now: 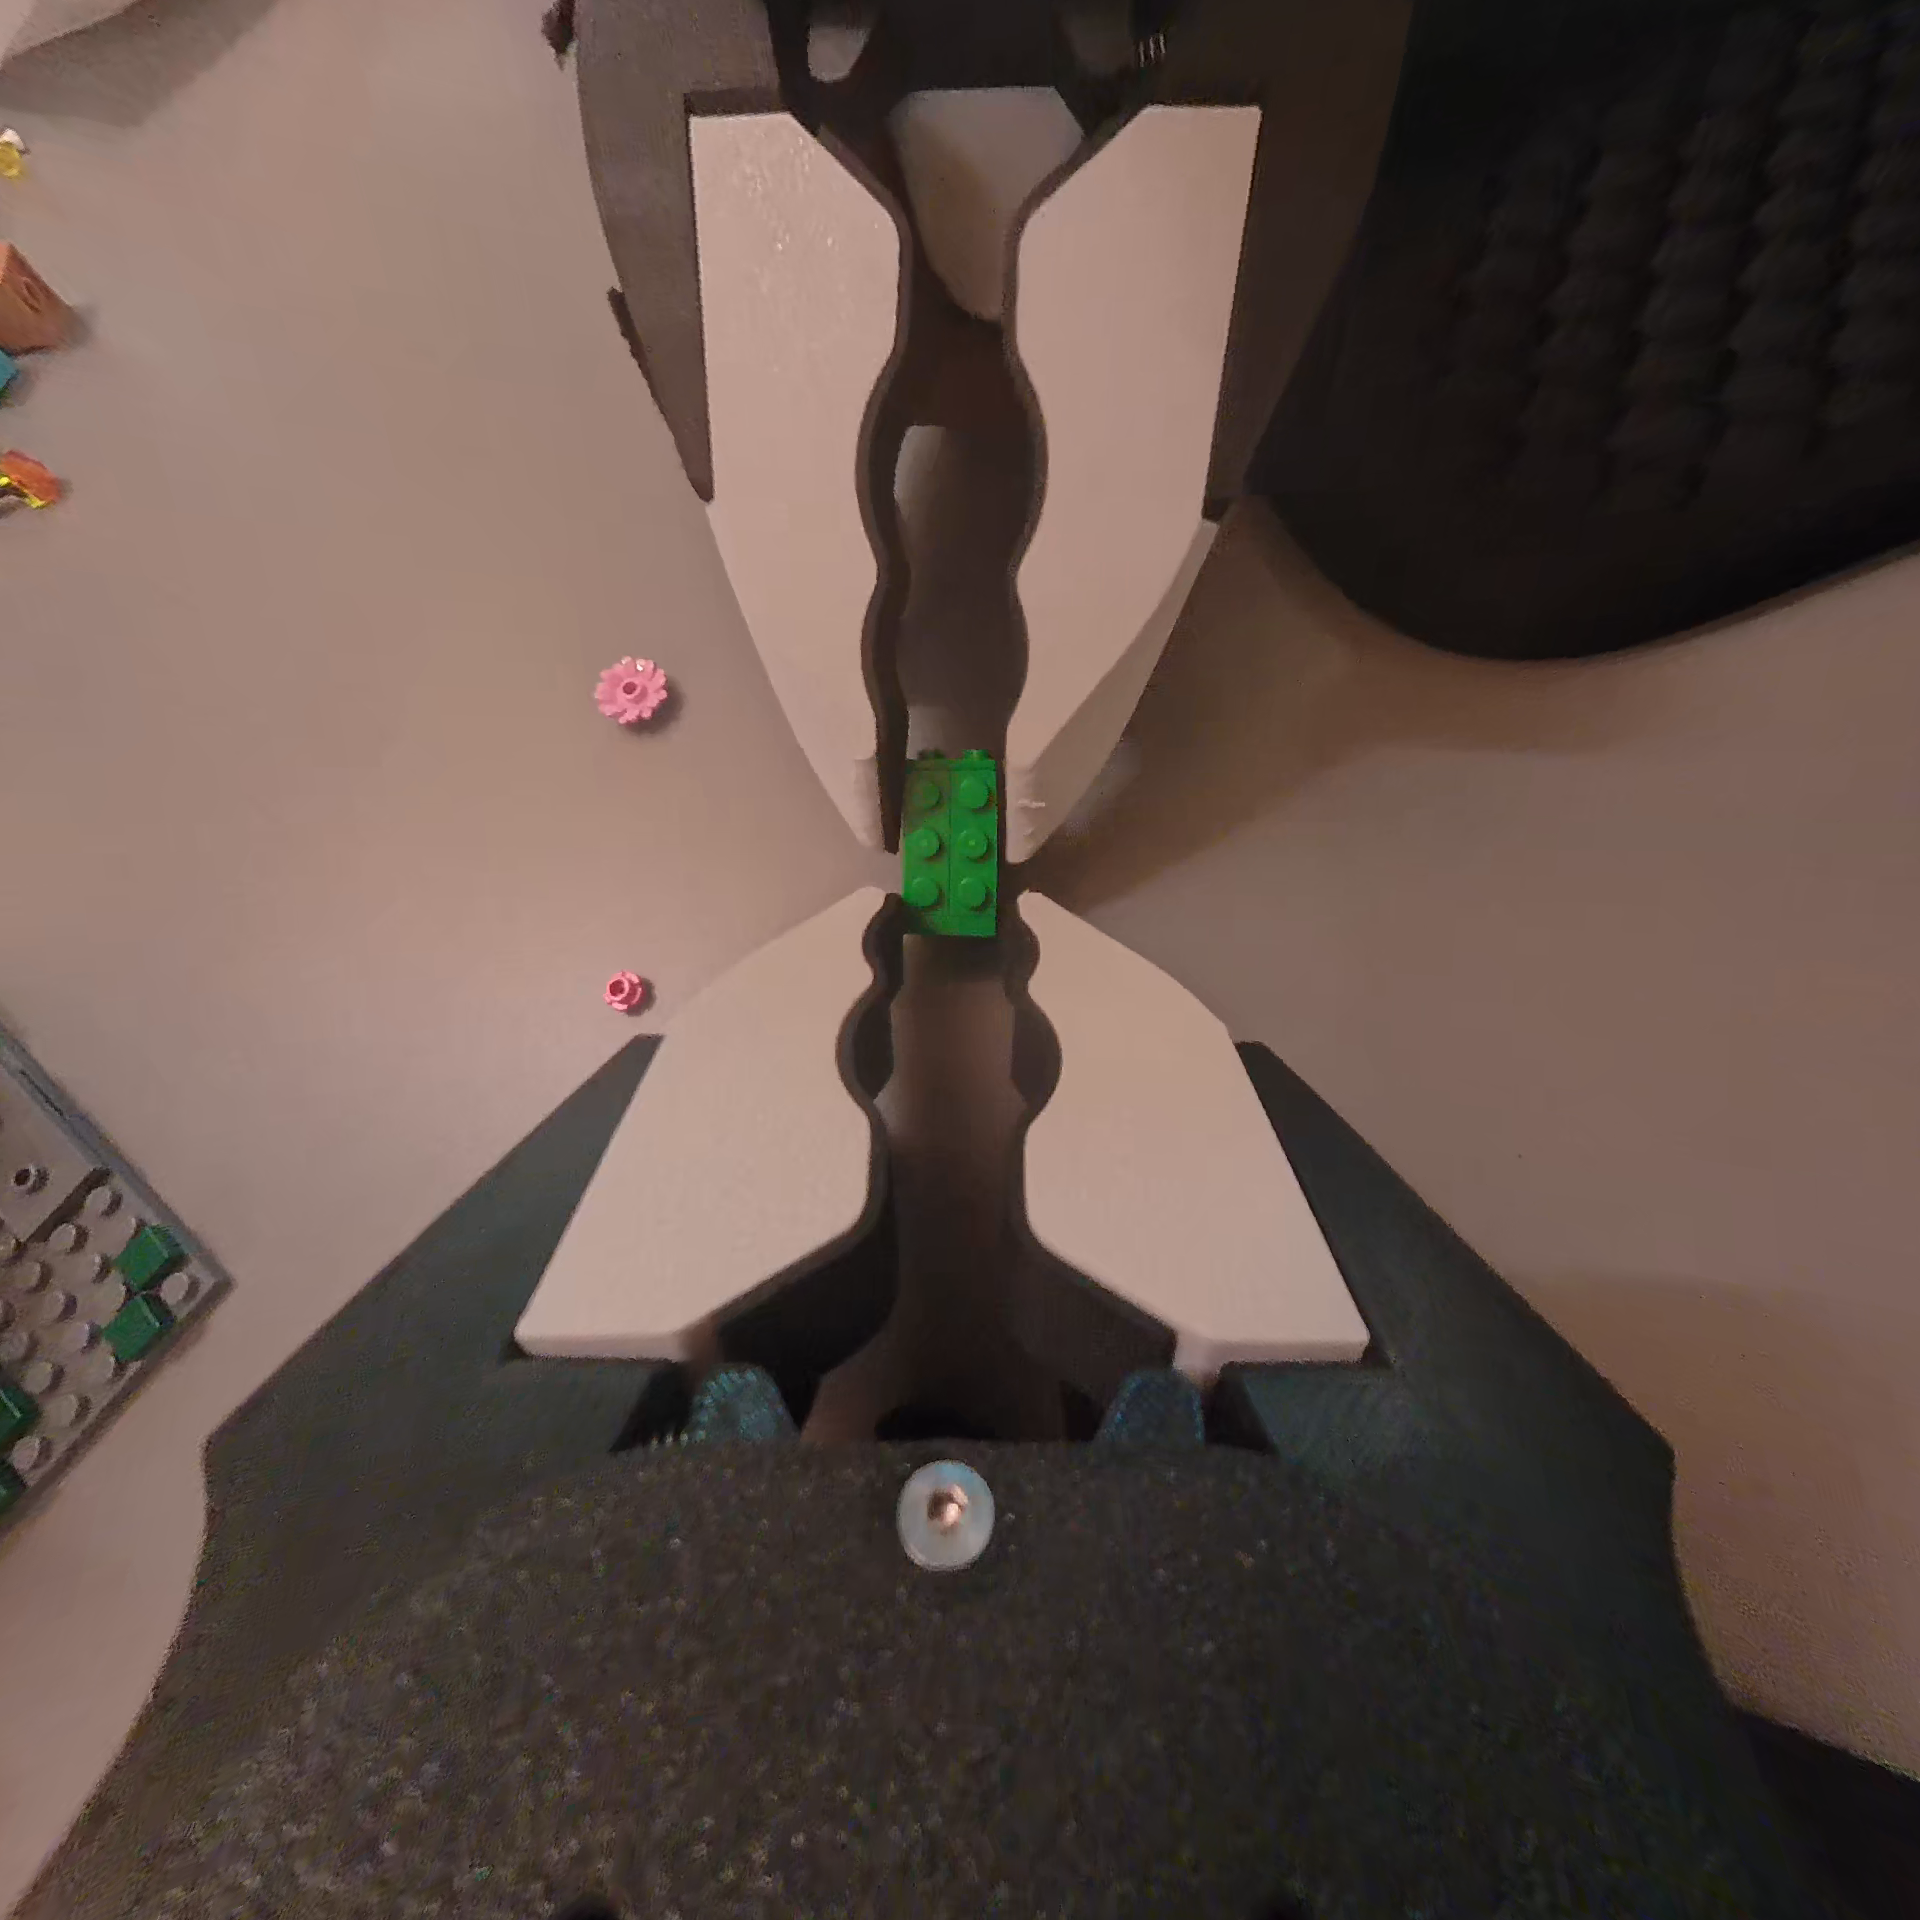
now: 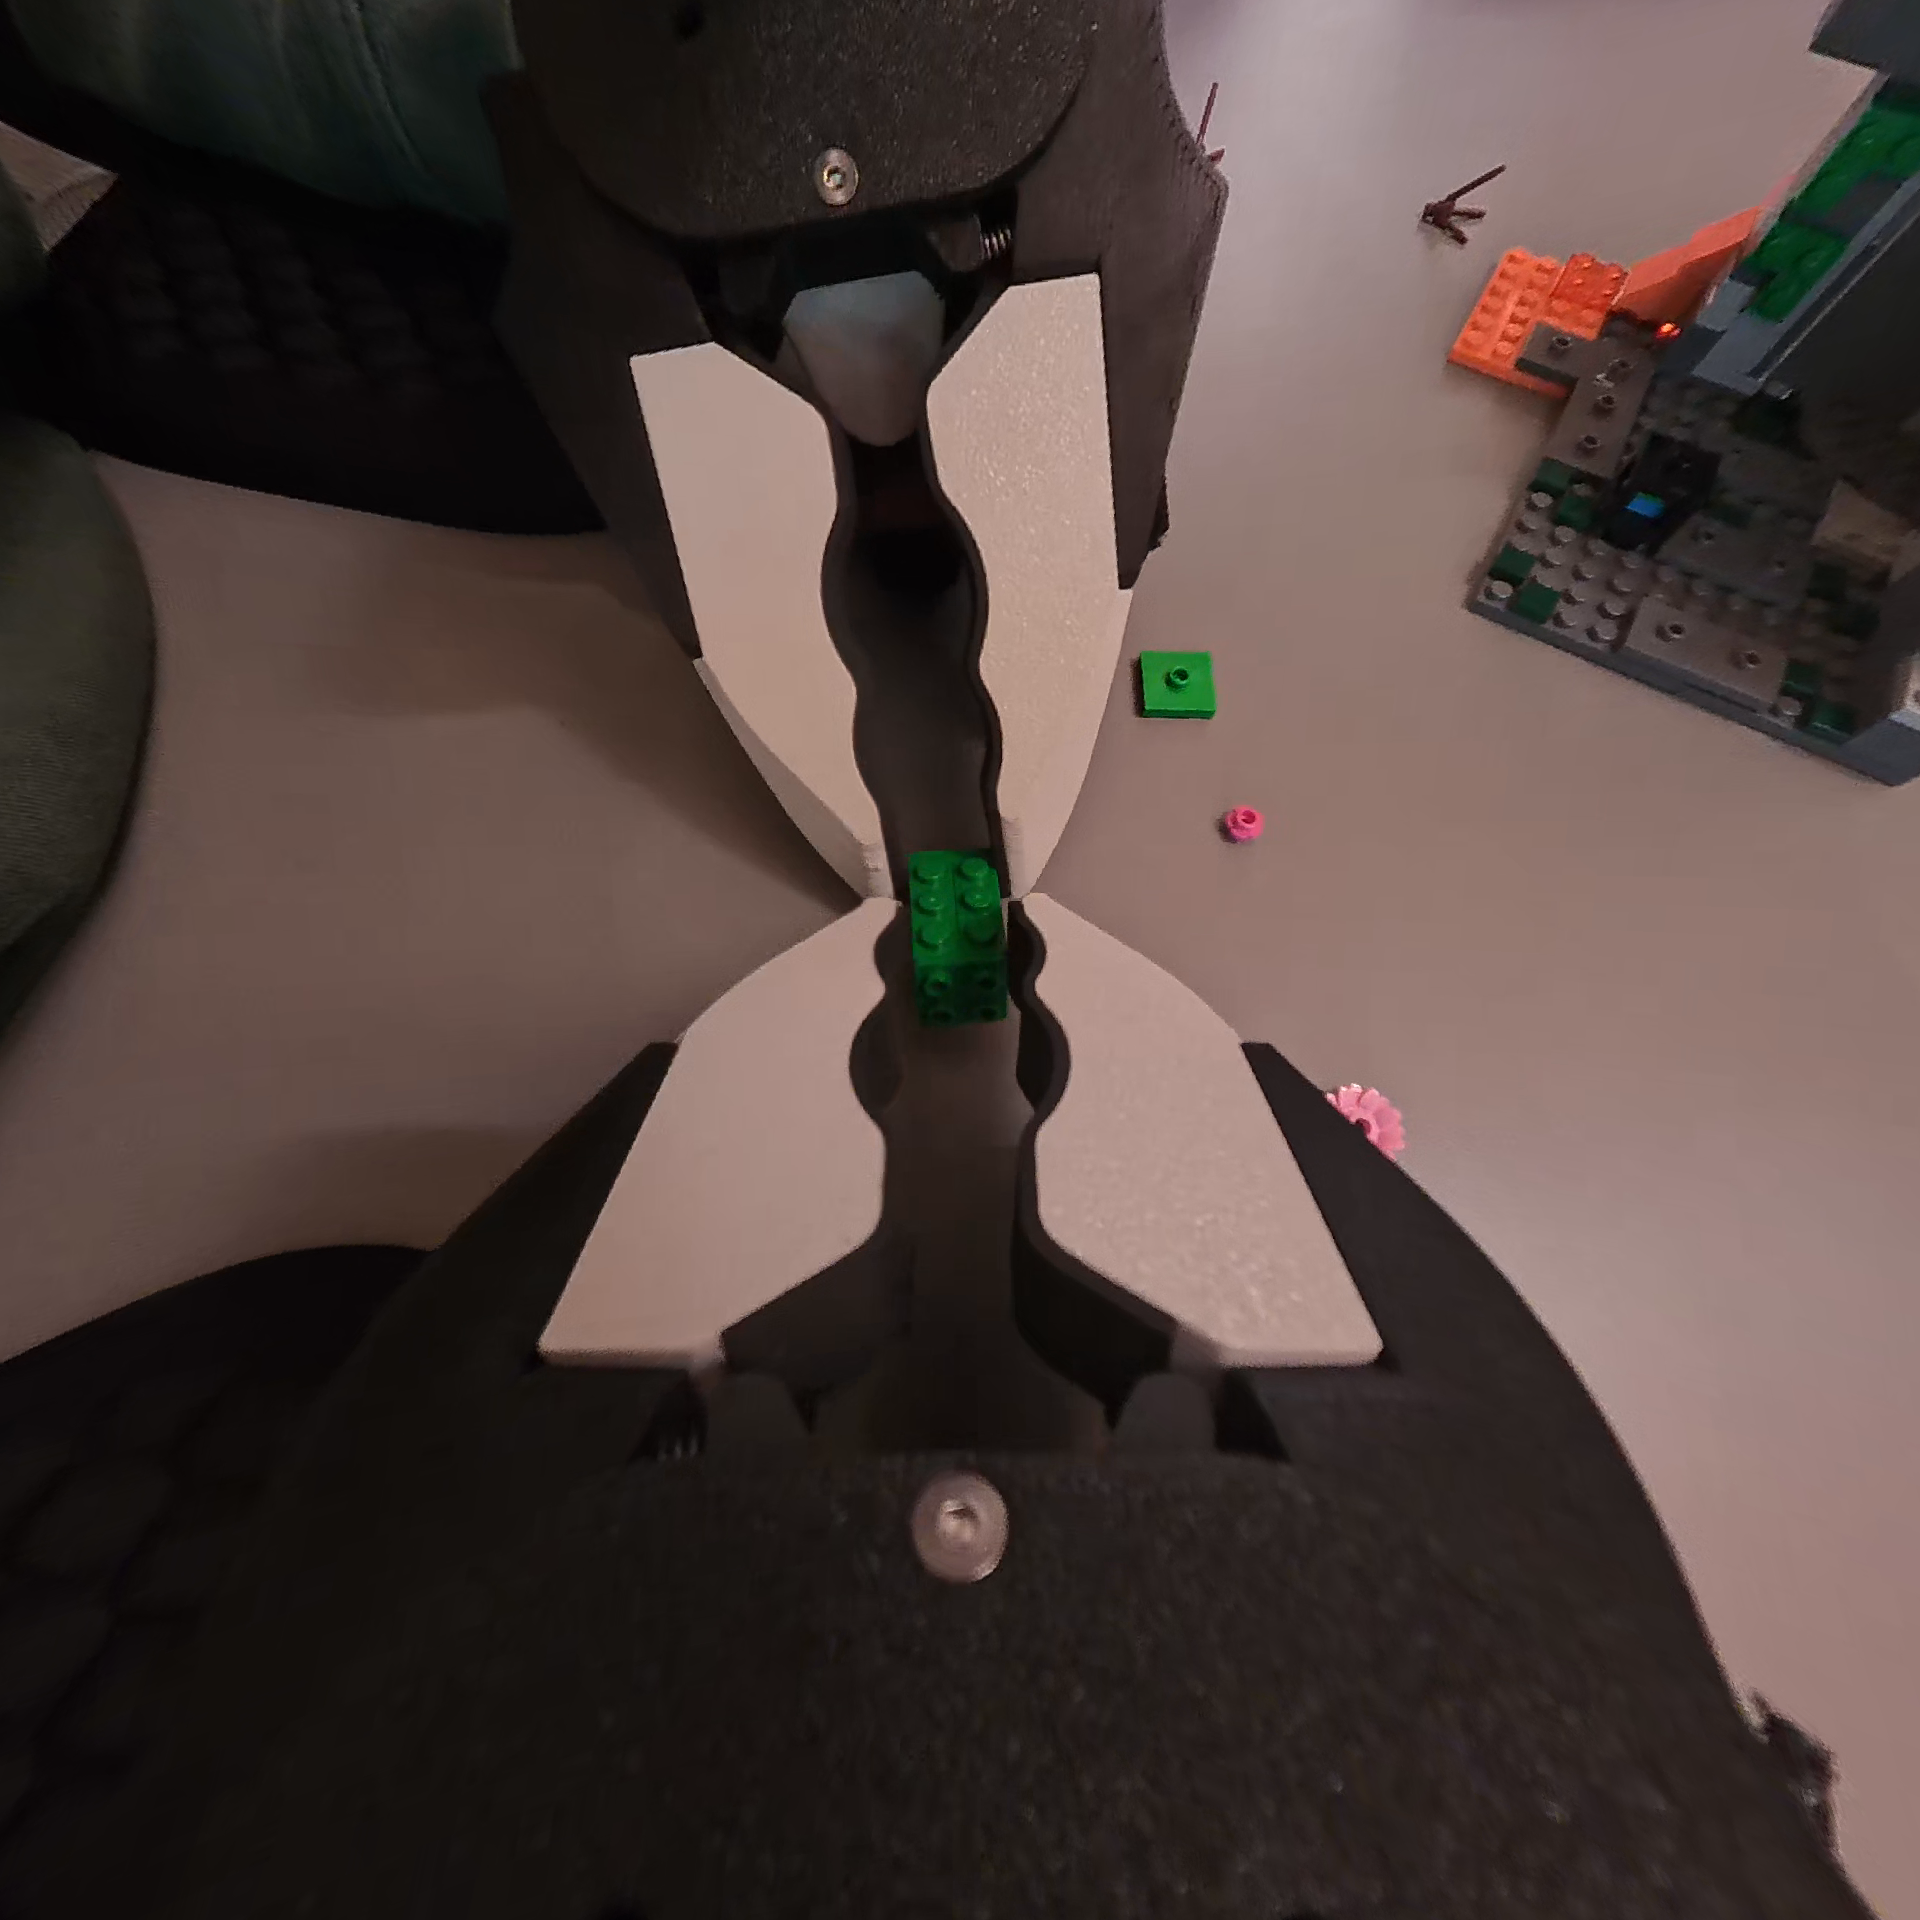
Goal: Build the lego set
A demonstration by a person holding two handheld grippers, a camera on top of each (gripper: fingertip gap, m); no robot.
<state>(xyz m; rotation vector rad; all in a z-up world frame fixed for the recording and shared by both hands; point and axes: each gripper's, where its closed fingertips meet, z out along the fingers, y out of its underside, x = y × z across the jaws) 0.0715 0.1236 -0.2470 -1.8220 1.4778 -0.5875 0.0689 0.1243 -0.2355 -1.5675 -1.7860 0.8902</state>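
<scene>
A green brick stack (image 1: 951,847) with studs facing the camera is held above the pale table between two grippers that meet tip to tip. My left gripper (image 1: 951,920) is shut on its near end. My right gripper (image 1: 951,821) comes in from the top of the left wrist view and grips its far end. In the right wrist view my right gripper (image 2: 956,914) is shut on the same green stack (image 2: 958,935), and the left gripper (image 2: 951,878) faces it from above.
A grey baseplate (image 2: 1621,634) carrying a grey and green build with orange plates (image 2: 1527,312) stands at the right. Loose on the table are a green square plate (image 2: 1176,684), a pink stud (image 2: 1242,823) and a pink flower (image 2: 1369,1117). Dark knitted fabric (image 1: 1662,312) lies nearby. The tips of both grippers are at nearly the same place.
</scene>
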